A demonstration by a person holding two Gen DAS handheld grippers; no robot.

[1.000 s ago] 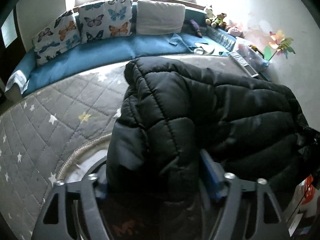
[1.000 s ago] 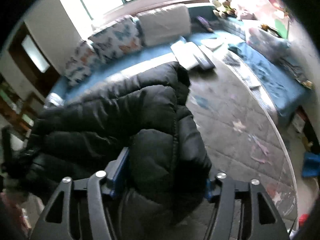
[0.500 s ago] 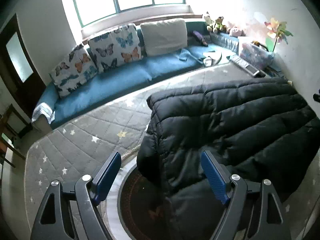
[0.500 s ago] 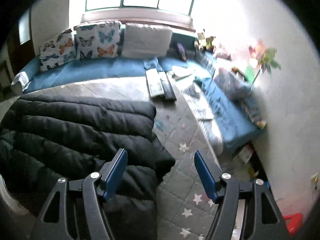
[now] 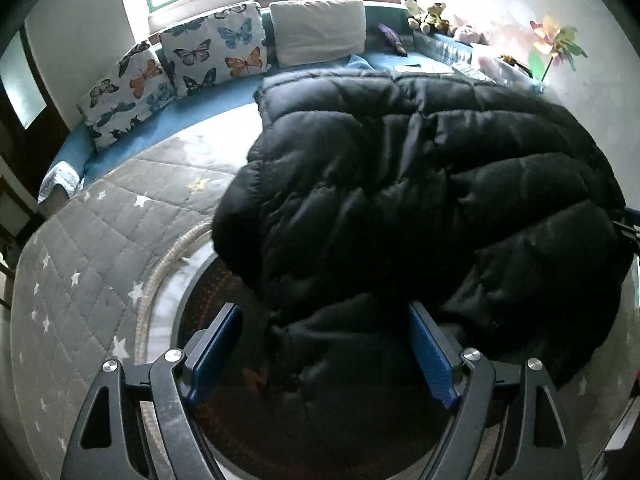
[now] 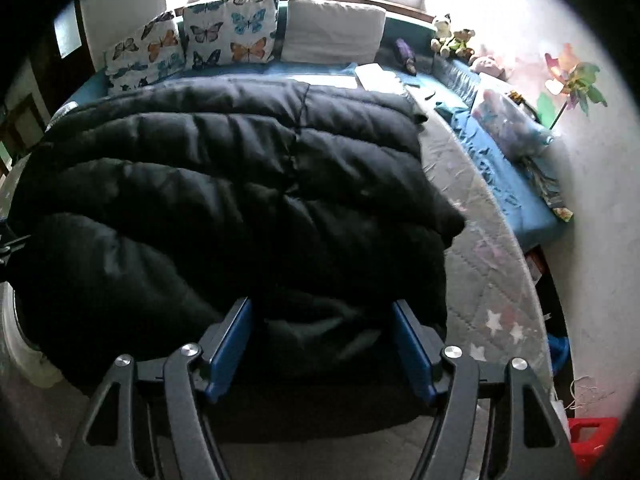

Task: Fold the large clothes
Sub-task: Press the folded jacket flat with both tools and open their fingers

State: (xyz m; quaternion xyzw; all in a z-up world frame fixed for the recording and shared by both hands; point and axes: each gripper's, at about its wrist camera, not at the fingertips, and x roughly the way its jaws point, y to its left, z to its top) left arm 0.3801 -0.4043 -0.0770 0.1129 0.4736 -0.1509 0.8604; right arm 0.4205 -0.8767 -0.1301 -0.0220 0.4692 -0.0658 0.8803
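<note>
A black puffer jacket (image 5: 420,184) lies folded in a thick bundle on the grey star-quilted mat (image 5: 100,260). My left gripper (image 5: 324,344) is open at the bundle's near left corner. A loose fold lies between its blue pads; the left pad stands clear of the fabric and the right pad is at its edge. In the right wrist view the same jacket (image 6: 220,184) fills the middle. My right gripper (image 6: 324,344) is open over its near right edge, its pads flanking a low fold without squeezing it.
A dark round rug with a pale braided rim (image 5: 160,280) lies under the jacket's near side. Blue bench cushions with butterfly pillows (image 5: 216,52) and a white pillow (image 6: 332,32) run along the window. Soft toys (image 5: 428,12), a pinwheel (image 6: 576,76) and a red box (image 6: 592,440) are on the right.
A second ago the jacket bulged up between both grippers' fingers. Half a second ago both had drawn back clear of it. Now both have closed in on its near edge again.
</note>
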